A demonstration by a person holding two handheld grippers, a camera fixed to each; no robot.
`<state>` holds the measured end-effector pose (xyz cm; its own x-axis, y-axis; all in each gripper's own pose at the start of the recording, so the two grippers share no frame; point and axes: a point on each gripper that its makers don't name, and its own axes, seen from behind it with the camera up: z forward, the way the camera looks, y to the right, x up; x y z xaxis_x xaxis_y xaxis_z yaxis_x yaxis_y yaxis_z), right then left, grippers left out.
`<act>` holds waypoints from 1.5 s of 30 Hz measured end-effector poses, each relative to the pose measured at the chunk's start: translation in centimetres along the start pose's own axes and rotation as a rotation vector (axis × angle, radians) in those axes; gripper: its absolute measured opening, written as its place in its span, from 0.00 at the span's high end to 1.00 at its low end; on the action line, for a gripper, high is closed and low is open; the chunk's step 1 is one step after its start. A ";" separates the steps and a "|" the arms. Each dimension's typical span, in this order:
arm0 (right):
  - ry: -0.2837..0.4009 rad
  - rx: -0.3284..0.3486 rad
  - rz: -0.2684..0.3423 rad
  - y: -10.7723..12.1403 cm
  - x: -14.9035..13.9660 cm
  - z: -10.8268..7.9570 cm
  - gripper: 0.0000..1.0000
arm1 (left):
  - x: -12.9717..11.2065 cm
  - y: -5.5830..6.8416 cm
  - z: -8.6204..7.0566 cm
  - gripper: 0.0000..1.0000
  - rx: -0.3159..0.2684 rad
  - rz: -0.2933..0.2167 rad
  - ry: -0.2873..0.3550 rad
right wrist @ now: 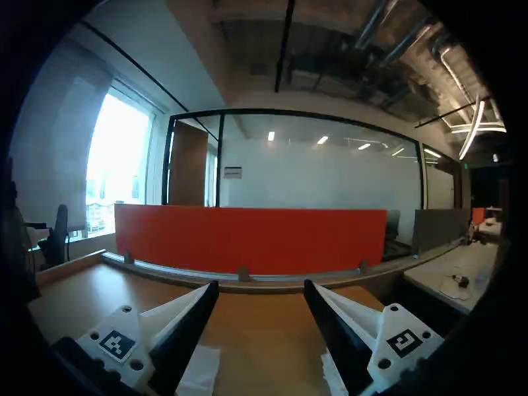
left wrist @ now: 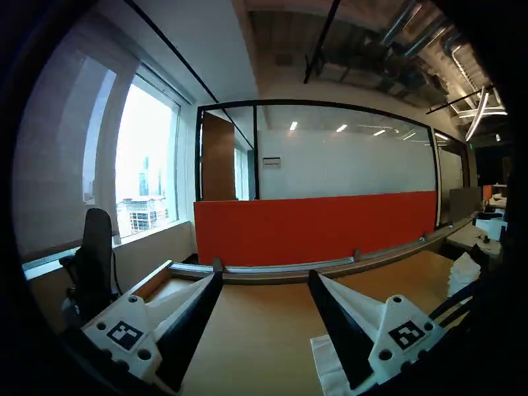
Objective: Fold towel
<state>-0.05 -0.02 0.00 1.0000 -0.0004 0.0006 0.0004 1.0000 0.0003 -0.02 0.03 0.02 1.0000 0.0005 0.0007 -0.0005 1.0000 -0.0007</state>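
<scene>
Left gripper view: the left gripper point(left wrist: 265, 277) had its two black-and-white fingers spread wide, with bare desk showing between the tips and nothing held. It stood over the light brown wooden desk top point(left wrist: 264, 336). A corner of the flat white cloth towel point(left wrist: 322, 363) lay on the desk at the bottom edge, just inside the right-hand finger and partly hidden by it. I could not tell whether the finger touched the cloth. A bright orange divider panel point(left wrist: 310, 228) ran along the far edge of the desk, with a glass-walled room point(left wrist: 343, 158) behind it. A black office chair point(left wrist: 94, 254) stood at the left beside the large bright window point(left wrist: 145, 165). A crumpled white piece point(left wrist: 464, 270) sat at the far right of the desk; what it was could not be made out.

Right gripper view: the right gripper point(right wrist: 261, 285) was likewise wide open and empty above the same desk top point(right wrist: 264, 323). The towel point(right wrist: 199, 369) showed as white patches at the bottom, one beside each finger, lying flat on the wood. Contact with the fingers could not be judged. The orange panel point(right wrist: 251, 237) again closed the far edge, the chair point(right wrist: 58, 241) stood far left, and a pale neighbouring desk point(right wrist: 455, 270) lay to the right
</scene>
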 end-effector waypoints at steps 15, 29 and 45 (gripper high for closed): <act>-0.097 0.140 -0.073 -3.3 -1.7 -0.1 0.00 | -1.1 3.6 0.3 0.04 -0.161 0.060 -0.103; -0.230 0.345 -0.149 -7.0 -4.9 -0.6 0.00 | -4.4 7.6 -0.1 0.04 -0.340 0.109 -0.209; -0.356 0.482 -0.225 -9.6 -9.7 -2.4 0.00 | -9.0 9.6 -1.7 0.04 -0.450 0.139 -0.309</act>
<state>-9.79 -9.66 -2.38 0.9142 -0.2929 0.2802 0.1268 0.8632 0.4886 -8.98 9.60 -1.74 0.9437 0.2006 0.2630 -0.0645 0.8915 -0.4484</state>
